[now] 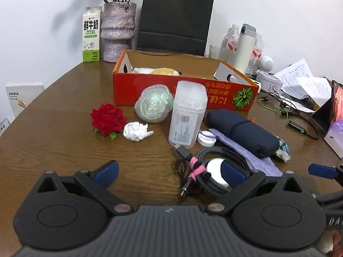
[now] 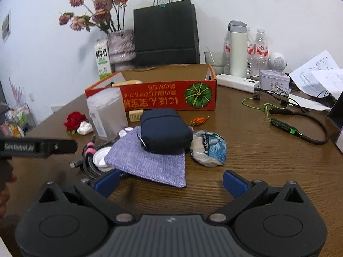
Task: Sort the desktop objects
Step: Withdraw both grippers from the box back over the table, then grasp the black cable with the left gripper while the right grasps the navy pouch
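Brown wood-grain bench (image 1: 64, 128) carries a clutter of small things in front of a red box (image 1: 184, 94), which lies open with pale items inside. Left tongs (image 1: 170, 172) stand wide, blue pads apart, holding nothing; the right pad sits just over a white puck (image 1: 215, 171) wound in a braided cable (image 1: 216, 152) tied with a pink strap (image 1: 196, 167). Right tongs (image 2: 170, 182) are also wide and empty, low over the bench, with the left pad touching or just beside the near edge of a purple cloth (image 2: 150, 162). On that cloth rests a navy pouch (image 2: 165, 130), and just to its right lies a crumpled wrapper (image 2: 209, 147) in blue and white. A clear tub (image 1: 187, 115) stands upright between the box and the cable, with a small white cap (image 1: 206, 138) at its base on the right. To its left lie a shiny foil ball (image 1: 154, 105), a white paper wad (image 1: 137, 130) and a red rose (image 1: 108, 118), the wad touching or just beside the rose. An orange candy (image 2: 199, 120) lies near the box front. At the back stand a milk carton (image 1: 91, 35), a vase (image 1: 118, 32) of dried flowers, a black bag (image 1: 173, 19) and a white flask (image 1: 245, 45). A green earphone (image 2: 285, 126) trails across the bench on the right.
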